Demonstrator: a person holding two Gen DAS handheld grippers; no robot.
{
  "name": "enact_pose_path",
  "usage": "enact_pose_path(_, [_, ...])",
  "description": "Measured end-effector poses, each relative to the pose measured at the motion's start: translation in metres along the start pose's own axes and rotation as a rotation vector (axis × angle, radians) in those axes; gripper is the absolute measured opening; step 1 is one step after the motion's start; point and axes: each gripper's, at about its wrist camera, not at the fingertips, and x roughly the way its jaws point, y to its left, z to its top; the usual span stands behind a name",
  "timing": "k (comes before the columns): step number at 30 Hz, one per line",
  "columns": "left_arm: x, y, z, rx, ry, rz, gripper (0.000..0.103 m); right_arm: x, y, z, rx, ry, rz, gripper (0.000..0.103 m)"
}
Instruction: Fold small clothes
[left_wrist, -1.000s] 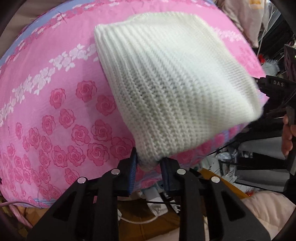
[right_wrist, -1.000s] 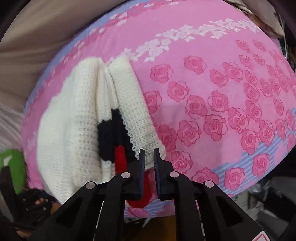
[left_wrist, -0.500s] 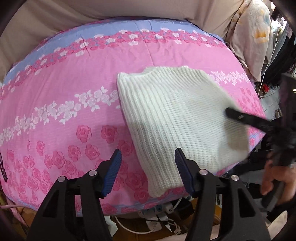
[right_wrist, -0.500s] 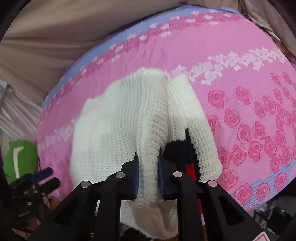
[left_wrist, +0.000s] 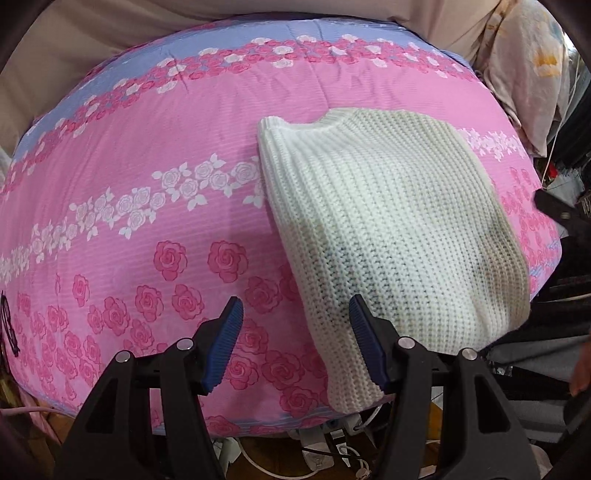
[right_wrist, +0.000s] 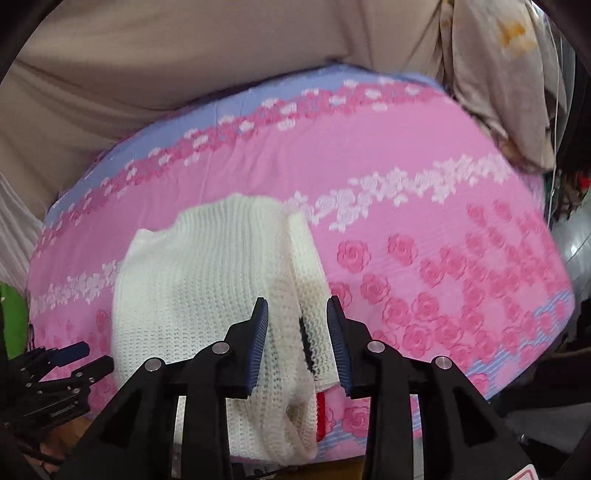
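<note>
Released since the earlier frames, the white knit sweater (left_wrist: 388, 229) is laid folded at the flowered bedspread's (left_wrist: 129, 177) near edge, both the left gripper (left_wrist: 295, 343) and right gripper (right_wrist: 297, 347) spread empty, only final tidying judged left.

Both 2 wrist views look forward and down from the near edge, close in, sharing the white sweater (left_wrist: 388, 229) (right_wrist: 199, 288) (folded) on the pink bed (left_wrist: 147, 166) (right_wrist: 406, 177).
</note>
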Motion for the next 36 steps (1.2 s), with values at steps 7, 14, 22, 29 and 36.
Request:
enact_pose_path(7, [0.003, 0.026, -0.004, -0.046, 0.021, 0.068, 0.058, 0.062, 0.098, -0.045, -0.247, 0.23, 0.198, 0.028])
enact_pose_path(14, [-0.003, 0.044, -0.009, -0.106, 0.011, 0.074, 0.064, 0.046, 0.09, -0.042, -0.182, 0.184, 0.177, 0.028])
enact_pose_path(22, [-0.014, 0.022, 0.004, -0.123, -0.027, -0.019, 0.066, 0.036, 0.031, -0.025, -0.003, 0.116, 0.128, 0.043])
enact_pose_path(29, [-0.004, -0.02, 0.024, -0.064, -0.041, -0.013, 0.067, 0.084, -0.006, -0.006, -0.014, 0.184, 0.045, 0.013])
enact_pose_path(36, [0.012, -0.034, 0.029, -0.063, -0.044, 0.004, 0.069, 0.102, -0.018, -0.012, -0.056, 0.199, -0.003, 0.015])
